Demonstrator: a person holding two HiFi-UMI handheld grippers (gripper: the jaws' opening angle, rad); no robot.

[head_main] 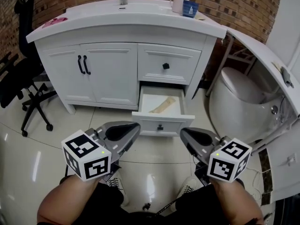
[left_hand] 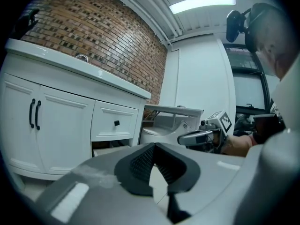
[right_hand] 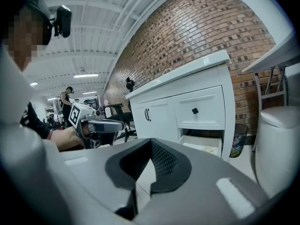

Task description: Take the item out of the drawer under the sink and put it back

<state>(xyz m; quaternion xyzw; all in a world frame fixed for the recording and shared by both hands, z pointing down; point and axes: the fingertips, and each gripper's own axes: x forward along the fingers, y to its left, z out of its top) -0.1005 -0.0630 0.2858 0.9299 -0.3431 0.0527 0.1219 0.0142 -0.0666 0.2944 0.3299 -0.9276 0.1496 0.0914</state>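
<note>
Holding your grey left claw (head_main: 135, 128) and grey right claw (head_main: 183, 133) closed and empty, you face the open white drawer (head_main: 161, 124) containing a tan oblong item (head_main: 162, 105).

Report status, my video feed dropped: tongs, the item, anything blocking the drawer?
Left tongs shut, empty. Right tongs shut, empty. Beige item lying in open lower drawer. Nothing between tongs and drawer.

Bright ceiling strip light (left_hand: 202, 3), floor (head_main: 35, 165) glare, fisheye edge distortion

White cabinet (head_main: 110, 74), red-brown brick wall (head_main: 234, 3), tan item (head_main: 162, 105), blue cup (head_main: 190, 9), black chair (head_main: 18, 76)
</note>
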